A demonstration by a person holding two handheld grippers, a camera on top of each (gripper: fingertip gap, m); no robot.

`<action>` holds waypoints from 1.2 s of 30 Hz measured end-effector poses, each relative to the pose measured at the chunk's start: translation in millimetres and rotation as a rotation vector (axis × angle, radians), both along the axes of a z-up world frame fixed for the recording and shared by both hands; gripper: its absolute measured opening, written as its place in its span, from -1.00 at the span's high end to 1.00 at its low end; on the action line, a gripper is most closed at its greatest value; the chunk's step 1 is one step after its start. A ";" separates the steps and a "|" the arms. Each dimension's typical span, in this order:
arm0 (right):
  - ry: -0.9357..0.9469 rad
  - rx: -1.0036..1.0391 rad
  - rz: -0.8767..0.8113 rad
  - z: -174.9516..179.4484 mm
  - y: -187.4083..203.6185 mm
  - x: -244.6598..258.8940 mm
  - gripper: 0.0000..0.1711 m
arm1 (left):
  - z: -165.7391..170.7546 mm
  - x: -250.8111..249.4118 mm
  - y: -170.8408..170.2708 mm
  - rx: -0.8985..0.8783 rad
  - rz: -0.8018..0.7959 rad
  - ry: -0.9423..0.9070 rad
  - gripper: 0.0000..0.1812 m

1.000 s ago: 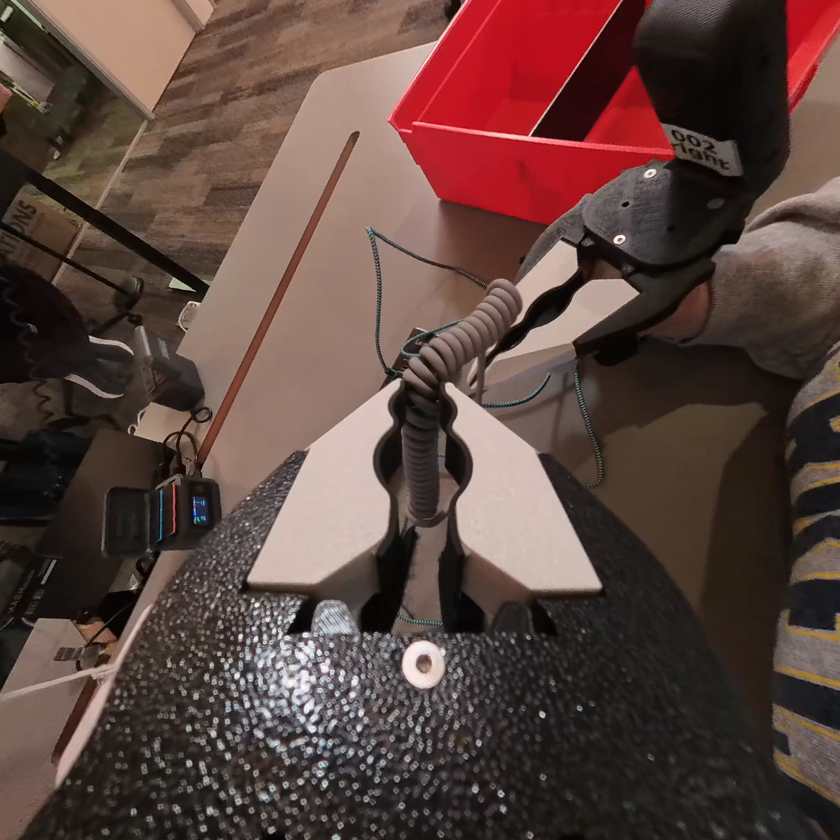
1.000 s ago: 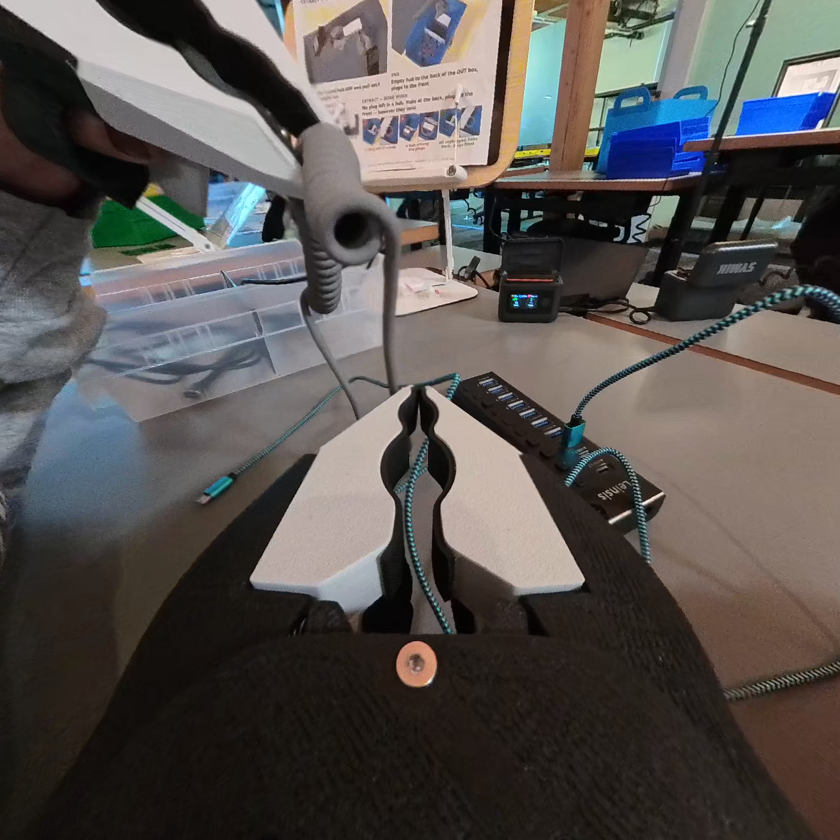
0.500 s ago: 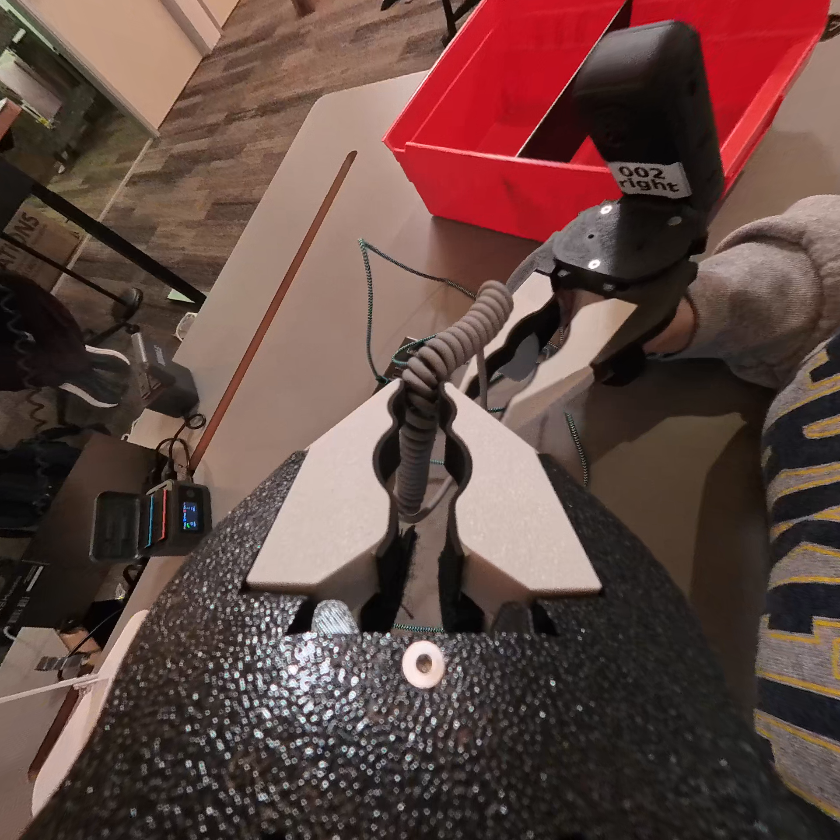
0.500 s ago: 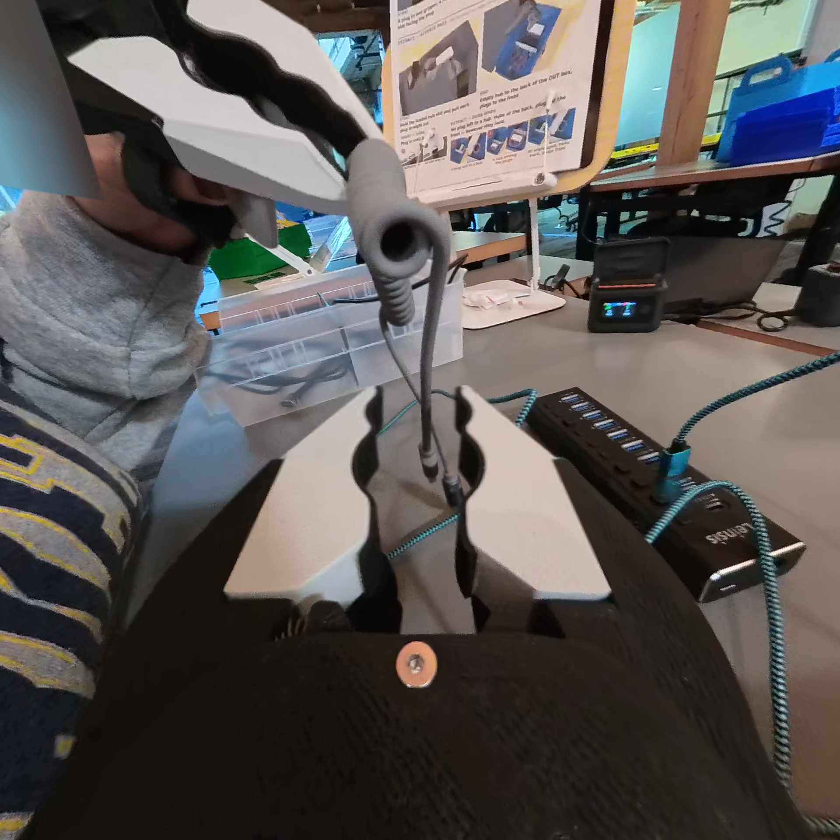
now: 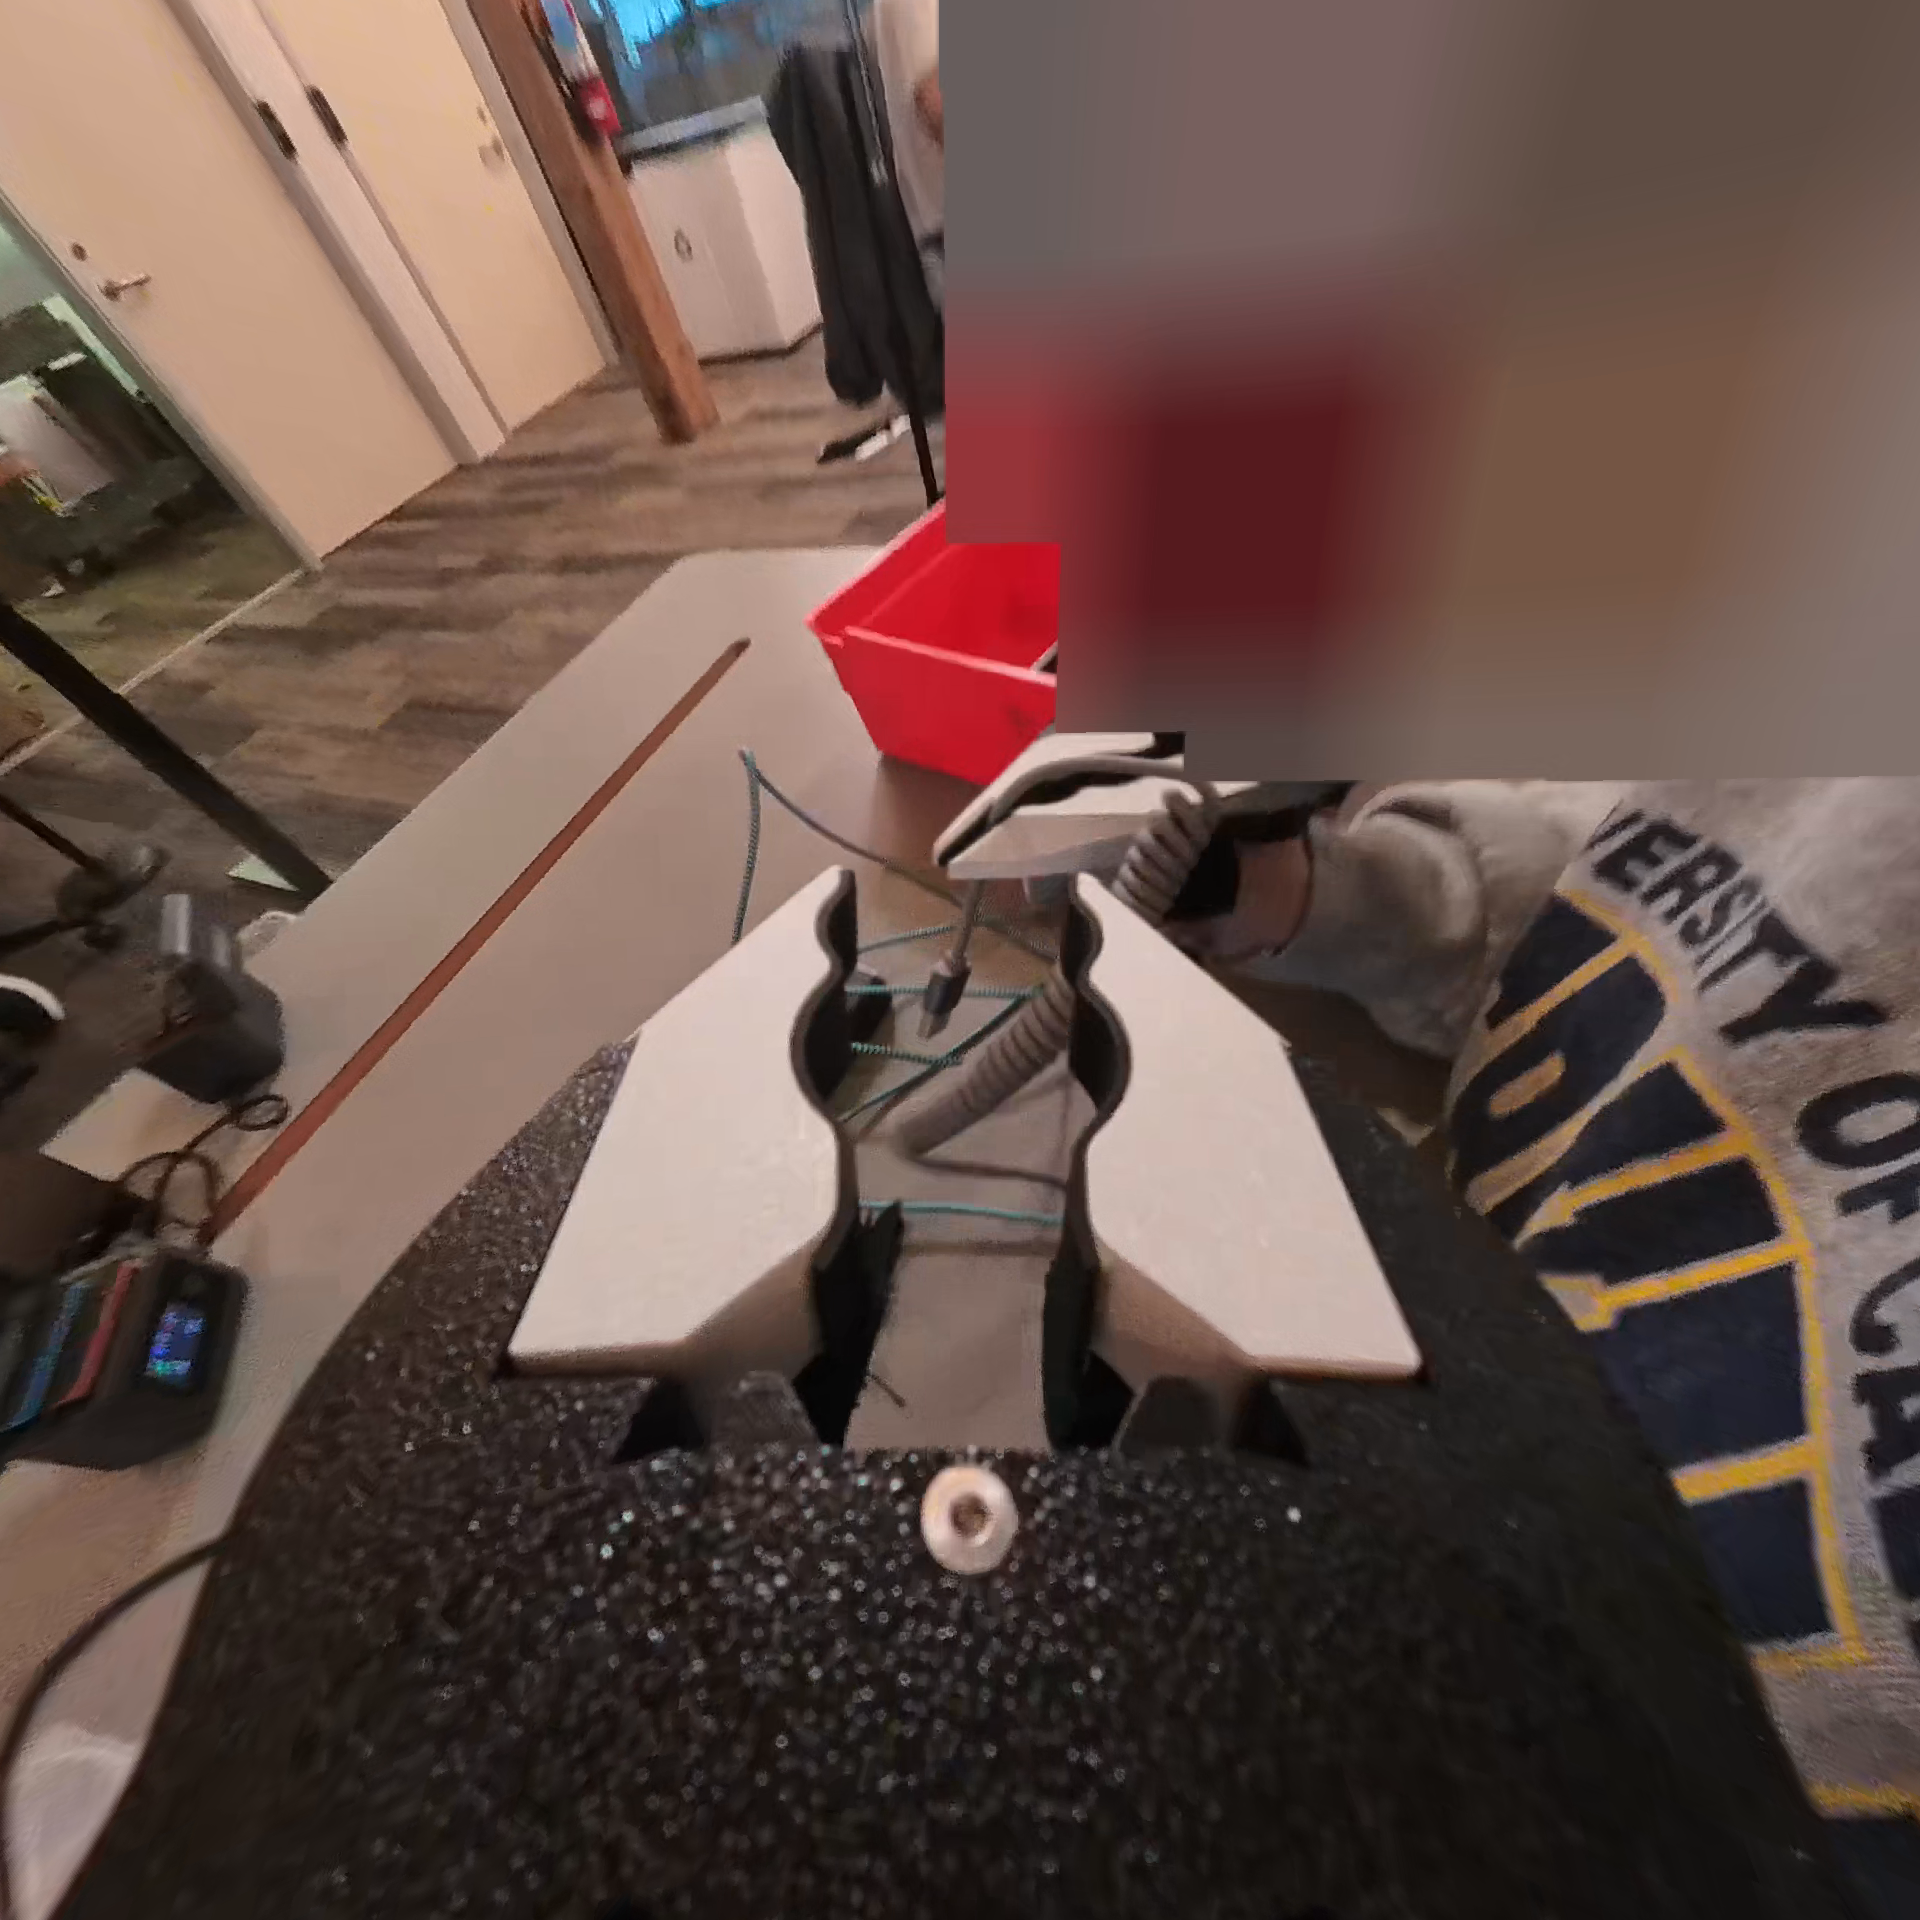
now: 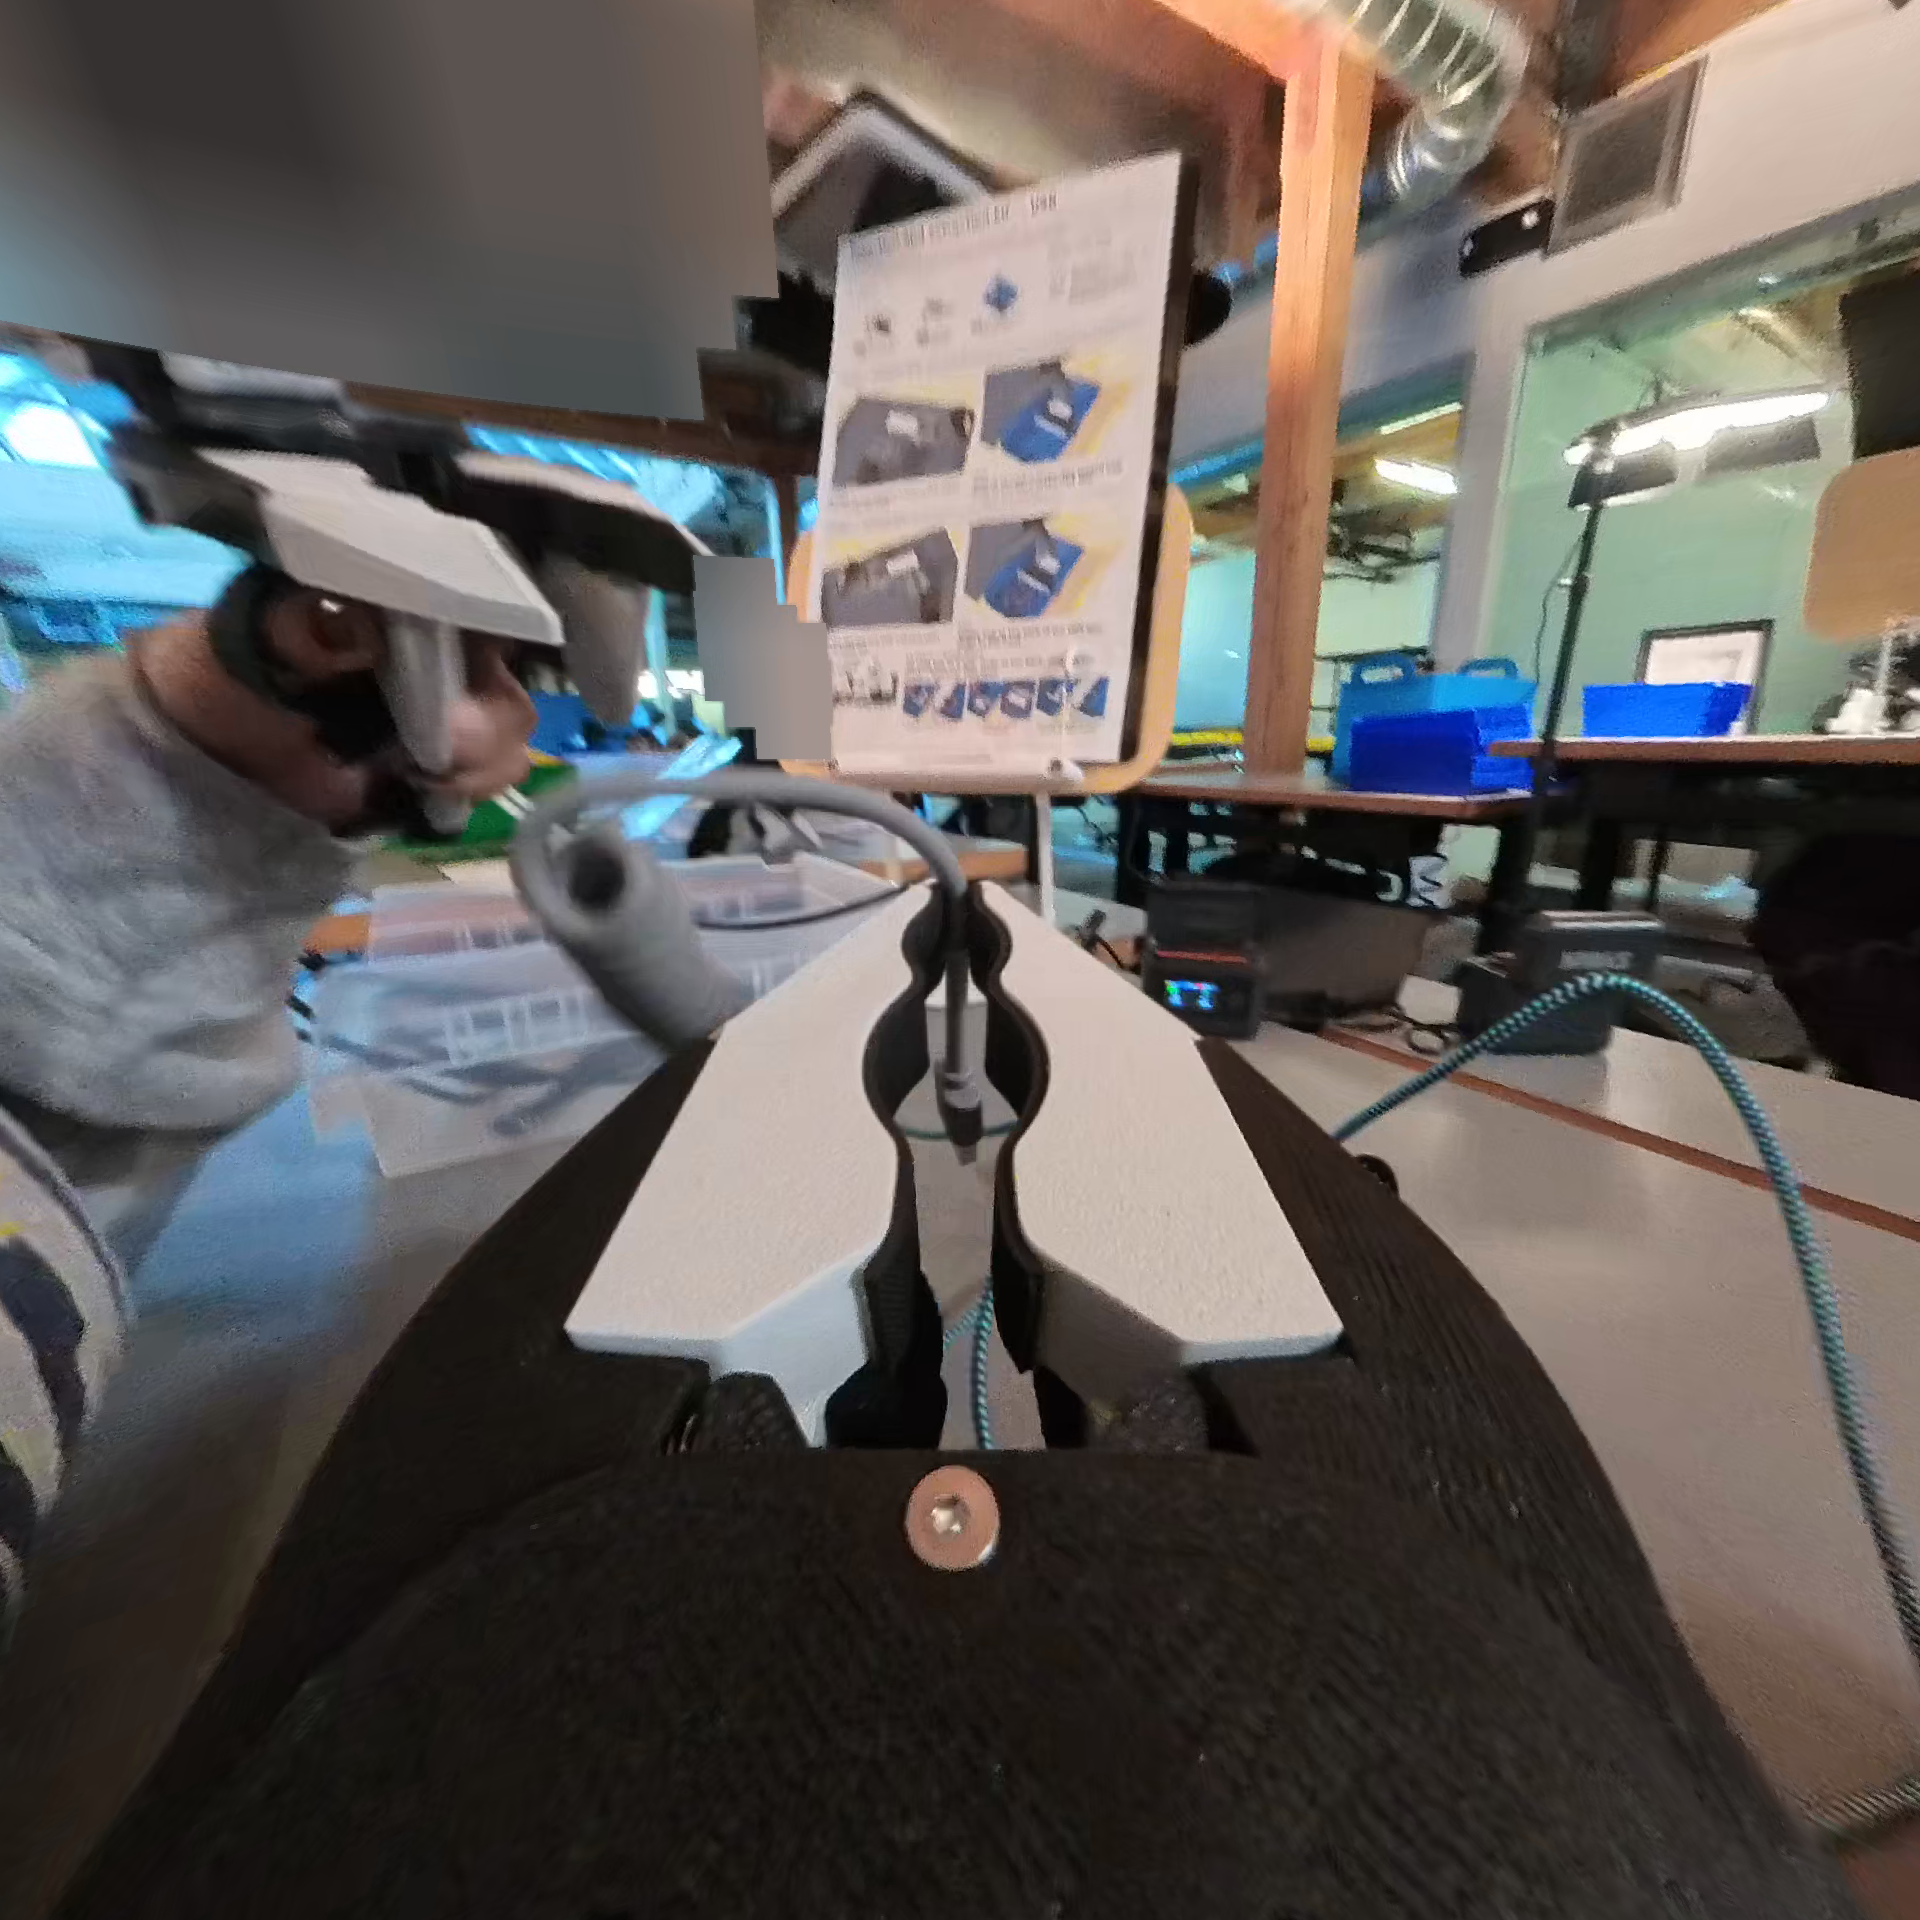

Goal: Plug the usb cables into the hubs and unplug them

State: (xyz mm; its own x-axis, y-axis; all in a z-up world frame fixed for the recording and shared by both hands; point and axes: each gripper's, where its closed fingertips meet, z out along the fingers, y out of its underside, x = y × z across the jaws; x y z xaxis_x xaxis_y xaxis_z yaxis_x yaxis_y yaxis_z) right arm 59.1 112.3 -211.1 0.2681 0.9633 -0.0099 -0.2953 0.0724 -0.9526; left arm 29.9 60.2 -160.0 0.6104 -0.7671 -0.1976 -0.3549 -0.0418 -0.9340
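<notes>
My right gripper (image 6: 958, 899) is shut at its tips on a grey coiled cable (image 6: 634, 945) just behind its plug (image 6: 961, 1101), which hangs down between the fingers. In the left wrist view the right gripper (image 5: 951, 850) holds that cable (image 5: 1013, 1049) above the table, plug (image 5: 943, 995) down. My left gripper (image 5: 958, 888) is open and empty, and the cable shows through its gap. It also shows in the right wrist view (image 6: 613, 587), up at the left. A teal braided cable (image 6: 1704, 1049) runs over the table. The hub is hidden.
A red bin (image 5: 935, 665) stands at the far table edge. A clear plastic box (image 6: 499, 997) and an instruction sheet on a stand (image 6: 997, 499) are behind the cable. A small black device with a screen (image 6: 1195, 982) sits further back. The person's grey sweatshirt (image 5: 1662, 1143) is close on the right. The tips of one gripper are about 9 centimeters away from the tips of the other.
My left gripper let go of the grey coiled cable and opened. My right gripper dropped the teal cable, opened, then shut on the grey cable near its plug. Both views tilted upward.
</notes>
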 end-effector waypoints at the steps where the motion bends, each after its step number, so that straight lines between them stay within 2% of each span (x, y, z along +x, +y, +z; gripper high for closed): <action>1: 0.033 -0.017 0.019 3.6 -0.2 2.4 1.00 | 3.3 -5.4 3.0 -0.008 0.029 -0.049 0.59; 2: 0.057 -0.023 0.028 7.2 -0.5 4.5 1.00 | 1.6 -12.1 8.0 -0.009 0.075 -0.055 0.60; 5: 0.107 0.015 0.085 19.7 -11.4 7.1 0.99 | -22.0 -19.9 19.8 0.005 0.175 0.078 0.61; 7: 0.167 0.031 0.141 32.0 -20.8 10.7 0.99 | -38.5 -9.6 22.1 -0.005 0.157 0.123 0.61; 13: 0.306 -0.012 0.291 53.1 -37.8 17.8 0.99 | -65.3 23.9 21.0 -0.070 0.046 0.053 0.58; 19: 0.306 -0.009 0.321 53.8 -42.3 15.9 0.99 | -58.2 37.6 8.8 -0.009 -0.044 0.031 0.92; 21: 0.280 -0.015 0.314 51.4 -40.5 12.9 0.99 | -59.8 32.8 10.9 0.012 -0.014 0.067 0.94; 23: 0.190 -0.070 0.263 42.3 -27.9 6.2 0.97 | -59.3 20.0 17.0 0.097 0.064 0.154 0.94; 25: 0.011 -0.159 0.178 25.3 -8.3 -1.0 0.66 | -61.5 2.0 23.2 0.166 0.158 0.280 0.94; 27: -0.193 -0.217 0.085 8.3 7.6 -2.9 0.47 | -68.6 -13.4 27.2 0.198 0.226 0.401 0.94; 30: -0.448 -0.200 -0.121 -7.0 29.9 10.1 0.50 | -82.4 -34.4 31.1 0.192 0.295 0.538 0.93; 31: -0.531 -0.171 -0.147 -10.7 30.7 15.0 0.62 | -86.8 -40.8 31.7 0.178 0.311 0.565 0.94; 33: -0.690 -0.107 -0.208 -16.6 32.5 26.2 0.59 | -95.1 -50.3 31.2 0.141 0.323 0.599 0.94; 36: -0.710 0.063 -0.085 -3.2 2.1 9.9 0.43 | -101.9 -49.6 28.1 0.106 0.284 0.602 0.93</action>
State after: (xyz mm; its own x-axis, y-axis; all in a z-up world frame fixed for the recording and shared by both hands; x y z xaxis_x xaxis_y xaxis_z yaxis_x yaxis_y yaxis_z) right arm 69.0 114.4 -214.2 0.2633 0.9319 0.2495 0.4036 0.1285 -0.9059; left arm -19.7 88.3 -261.9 0.5453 -0.5505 -0.6322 -0.8038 -0.1296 -0.5805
